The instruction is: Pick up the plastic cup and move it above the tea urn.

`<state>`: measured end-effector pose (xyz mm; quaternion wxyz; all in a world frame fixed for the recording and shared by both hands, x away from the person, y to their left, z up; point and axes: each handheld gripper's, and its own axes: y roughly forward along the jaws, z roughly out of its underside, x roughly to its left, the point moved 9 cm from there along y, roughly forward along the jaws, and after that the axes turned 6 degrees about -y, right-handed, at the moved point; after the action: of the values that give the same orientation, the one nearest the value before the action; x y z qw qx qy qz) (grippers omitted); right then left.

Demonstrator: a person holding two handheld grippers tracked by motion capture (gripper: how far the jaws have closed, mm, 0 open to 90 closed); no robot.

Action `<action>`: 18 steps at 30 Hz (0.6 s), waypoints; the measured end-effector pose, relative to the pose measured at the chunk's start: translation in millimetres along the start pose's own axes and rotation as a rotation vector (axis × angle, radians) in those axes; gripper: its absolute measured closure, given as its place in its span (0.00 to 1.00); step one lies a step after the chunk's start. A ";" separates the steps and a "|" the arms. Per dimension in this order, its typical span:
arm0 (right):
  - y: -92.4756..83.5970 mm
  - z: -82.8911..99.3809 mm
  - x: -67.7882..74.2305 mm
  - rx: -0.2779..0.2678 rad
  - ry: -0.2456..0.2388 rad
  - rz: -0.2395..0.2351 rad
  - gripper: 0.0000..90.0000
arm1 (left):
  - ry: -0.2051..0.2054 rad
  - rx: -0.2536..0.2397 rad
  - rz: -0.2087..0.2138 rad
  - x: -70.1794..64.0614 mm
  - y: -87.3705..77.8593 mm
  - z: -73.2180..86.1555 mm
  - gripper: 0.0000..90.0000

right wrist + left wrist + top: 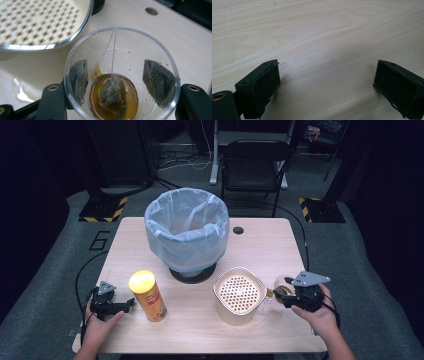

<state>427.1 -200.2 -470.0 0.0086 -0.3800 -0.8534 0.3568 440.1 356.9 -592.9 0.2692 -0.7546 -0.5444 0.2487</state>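
My right gripper (281,292) (118,80) is shut on a clear plastic cup (280,286) (120,45), one black pad against each side of its wall. At the bottom of the cup lie brown tea and a wet teabag (111,93), whose string runs up to the rim. Just to the cup's left stands a cream container with a perforated strainer top (239,293) (37,20). My left gripper (129,304) (325,85) rests low at the table's front left, open, with bare wood between its jaws. A can with a yellow lid (148,296) stands just to its right.
A bin lined with a pale blue bag (187,227) stands at the middle back of the wooden table (270,250). A small round hole (238,230) is to its right. A little spilled liquid (20,93) lies by the cup. A black chair (255,160) stands beyond the table.
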 end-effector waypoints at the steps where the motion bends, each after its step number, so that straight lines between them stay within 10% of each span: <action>1: -0.5 -5.9 -4.7 -0.001 -0.011 0.013 0.41 | 0.000 0.000 0.000 0.0 0.0 0.0 0.07; 14: 22.7 -79.3 -35.5 -0.101 -0.062 -0.006 0.42 | 0.000 0.000 0.000 0.0 0.0 0.0 0.07; 18: 36.5 -92.4 -32.3 -0.084 -0.144 0.017 0.43 | -0.001 -0.001 0.000 0.0 0.1 -0.1 0.07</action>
<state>499.9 -149.0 -415.3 -0.0719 -0.3607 -0.8626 0.3472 440.2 356.9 -592.8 0.2686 -0.7546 -0.5445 0.2489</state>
